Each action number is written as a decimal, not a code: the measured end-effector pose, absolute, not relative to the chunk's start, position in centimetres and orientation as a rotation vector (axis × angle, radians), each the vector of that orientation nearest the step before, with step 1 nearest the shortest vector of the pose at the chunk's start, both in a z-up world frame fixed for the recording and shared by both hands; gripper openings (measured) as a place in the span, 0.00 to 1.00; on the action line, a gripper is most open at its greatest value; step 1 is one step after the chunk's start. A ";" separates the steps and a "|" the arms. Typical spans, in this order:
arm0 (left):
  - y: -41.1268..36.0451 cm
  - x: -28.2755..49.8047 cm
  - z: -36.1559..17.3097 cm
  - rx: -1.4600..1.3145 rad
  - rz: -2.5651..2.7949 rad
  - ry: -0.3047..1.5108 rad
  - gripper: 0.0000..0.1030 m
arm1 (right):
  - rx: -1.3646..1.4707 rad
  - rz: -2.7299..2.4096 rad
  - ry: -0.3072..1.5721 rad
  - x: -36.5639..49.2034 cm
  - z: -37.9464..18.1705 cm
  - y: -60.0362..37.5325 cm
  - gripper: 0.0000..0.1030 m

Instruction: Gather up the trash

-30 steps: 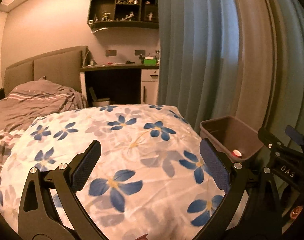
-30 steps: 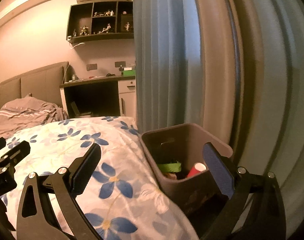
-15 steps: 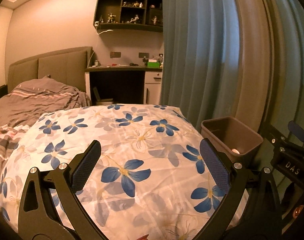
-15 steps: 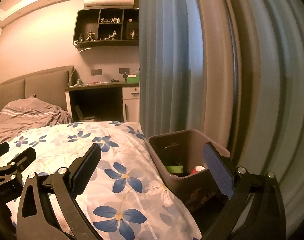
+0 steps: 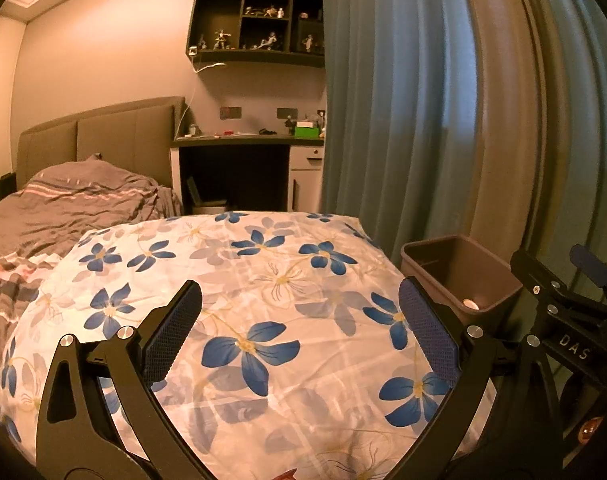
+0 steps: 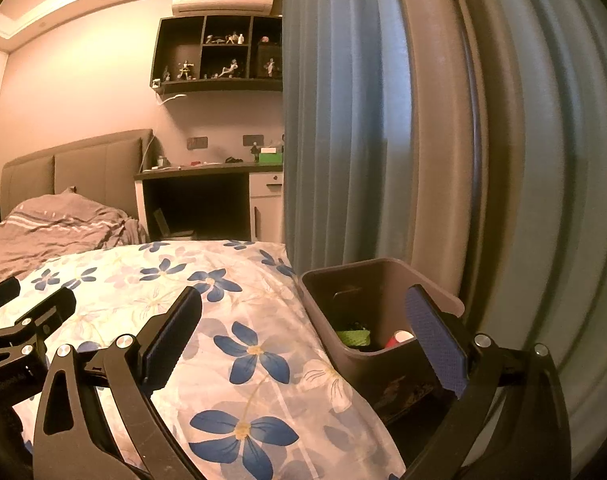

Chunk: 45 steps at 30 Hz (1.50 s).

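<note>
A brown plastic bin (image 6: 387, 364) stands on the floor at the bed's right side, against the curtain. Inside it lie a green wrapper (image 6: 353, 336) and a red can with a white top (image 6: 399, 338). From the left wrist view the bin (image 5: 463, 276) shows to the right, with the can's pale top (image 5: 470, 304) at its bottom. My left gripper (image 5: 299, 328) is open above the flowered quilt (image 5: 263, 320), holding nothing. My right gripper (image 6: 303, 332) is open too, straddling the quilt's edge and the bin. No loose trash is visible on the quilt (image 6: 207, 320).
Blue and brown curtains (image 6: 423, 120) hang right behind the bin. A grey blanket (image 5: 75, 208) and headboard fill the far left. A desk (image 5: 247, 168) with a green box (image 5: 306, 131) and wall shelves (image 5: 255, 28) stand at the back.
Both grippers have drawn back and risen, so the bed and bin look smaller and lower. Both stayed open with nothing in them.
</note>
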<state>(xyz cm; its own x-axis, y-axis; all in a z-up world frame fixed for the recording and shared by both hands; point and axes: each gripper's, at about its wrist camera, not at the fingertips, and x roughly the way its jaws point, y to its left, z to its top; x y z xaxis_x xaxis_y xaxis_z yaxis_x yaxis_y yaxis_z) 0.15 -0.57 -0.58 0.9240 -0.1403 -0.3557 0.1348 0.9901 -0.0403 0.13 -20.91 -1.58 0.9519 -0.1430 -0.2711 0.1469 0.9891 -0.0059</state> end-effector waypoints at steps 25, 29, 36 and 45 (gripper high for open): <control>-0.5 0.2 -0.7 -0.014 -0.143 0.365 0.94 | 0.016 -0.142 0.270 0.2 -1.6 -20.6 0.95; -0.5 0.1 -0.7 -0.014 -0.143 0.366 0.94 | 0.016 -0.143 0.270 0.2 -1.7 -20.6 0.95; -0.5 0.2 -0.7 -0.015 -0.142 0.365 0.94 | 0.017 -0.144 0.269 0.3 -1.6 -20.7 0.95; -0.6 0.2 -0.6 -0.015 -0.142 0.367 0.94 | 0.018 -0.144 0.268 0.3 -1.6 -20.7 0.95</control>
